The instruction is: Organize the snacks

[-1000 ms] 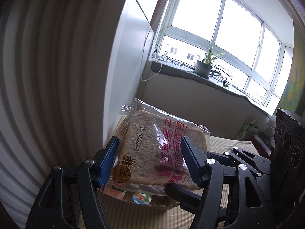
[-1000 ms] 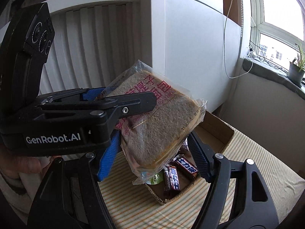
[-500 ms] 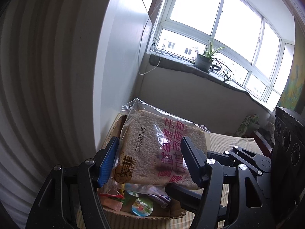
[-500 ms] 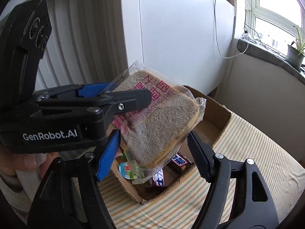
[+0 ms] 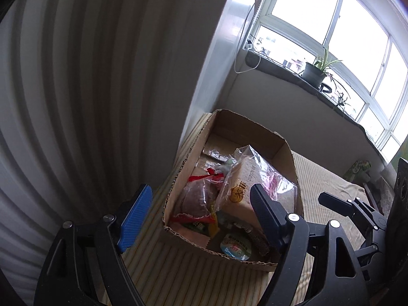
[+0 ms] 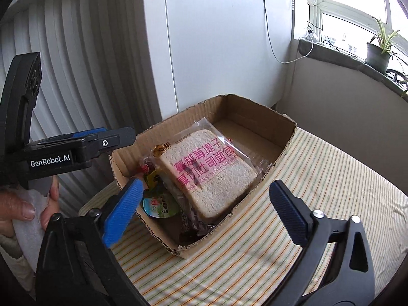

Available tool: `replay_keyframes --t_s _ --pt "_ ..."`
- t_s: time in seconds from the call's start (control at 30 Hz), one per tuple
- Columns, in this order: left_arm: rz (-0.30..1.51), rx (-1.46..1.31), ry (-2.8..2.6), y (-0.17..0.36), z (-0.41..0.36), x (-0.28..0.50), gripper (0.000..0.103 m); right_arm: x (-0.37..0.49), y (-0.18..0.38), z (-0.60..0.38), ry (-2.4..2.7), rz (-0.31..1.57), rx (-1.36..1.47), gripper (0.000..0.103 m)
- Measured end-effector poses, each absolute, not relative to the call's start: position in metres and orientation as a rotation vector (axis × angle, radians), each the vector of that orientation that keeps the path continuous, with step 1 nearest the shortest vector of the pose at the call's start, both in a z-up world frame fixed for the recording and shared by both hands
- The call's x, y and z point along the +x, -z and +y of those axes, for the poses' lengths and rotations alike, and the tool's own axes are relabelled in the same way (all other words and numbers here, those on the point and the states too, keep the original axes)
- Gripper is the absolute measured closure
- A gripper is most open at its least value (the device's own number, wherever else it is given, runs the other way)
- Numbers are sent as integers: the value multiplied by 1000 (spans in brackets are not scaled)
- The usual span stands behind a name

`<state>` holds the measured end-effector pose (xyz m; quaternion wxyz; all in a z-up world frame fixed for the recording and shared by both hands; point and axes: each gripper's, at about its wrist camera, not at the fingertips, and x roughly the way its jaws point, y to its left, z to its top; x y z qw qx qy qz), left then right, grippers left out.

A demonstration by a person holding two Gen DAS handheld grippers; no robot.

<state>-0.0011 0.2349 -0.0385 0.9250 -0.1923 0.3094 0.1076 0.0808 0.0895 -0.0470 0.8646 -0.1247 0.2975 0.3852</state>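
Note:
A bagged bread slice with pink print (image 6: 204,170) lies tilted in an open cardboard box (image 6: 288,137) on top of other snacks. It also shows in the left wrist view (image 5: 250,181), inside the same box (image 5: 255,130). My left gripper (image 5: 201,211) is open and empty, just above the box's near end. My right gripper (image 6: 204,206) is open and empty, in front of the box. The left gripper's body (image 6: 66,153) shows at the left of the right wrist view.
The box holds a dark bun in a bag (image 5: 196,199), a round jelly cup (image 6: 160,206) and chocolate bars (image 6: 191,224). The box stands on a striped cloth (image 6: 293,229) against a white cabinet (image 6: 216,38). A potted plant (image 6: 377,53) stands on the window sill.
My left gripper has opened and let go of the bread, which now lies in the box. Both grippers have tilted down toward the box.

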Motion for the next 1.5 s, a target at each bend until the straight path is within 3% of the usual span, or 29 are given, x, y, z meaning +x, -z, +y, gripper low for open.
replay_keyframes --t_s 0.2,0.5,0.67,0.77,1.03,1.2,1.5 --pt "599 -323 -291 25 226 -15 18 73 42 84 -769 607 -280 0" --pt "618 -260 -268 12 185 -5 16 70 39 10 -658 581 -177 0" --pt "623 -192 -178 6 129 7 14 68 37 -69 -535 573 -93 0" --pt "620 -143 -103 3 84 19 0 63 34 -125 -430 558 -63 0" --pt "599 -26 105 -4 -32 35 0 33 8 -244 -183 500 7 0" --pt "586 30 156 -11 -60 23 0 18 -10 -258 -156 465 10 0" --pt "555 9 90 -21 -42 4 0 9 -20 -231 -189 457 -22 0"
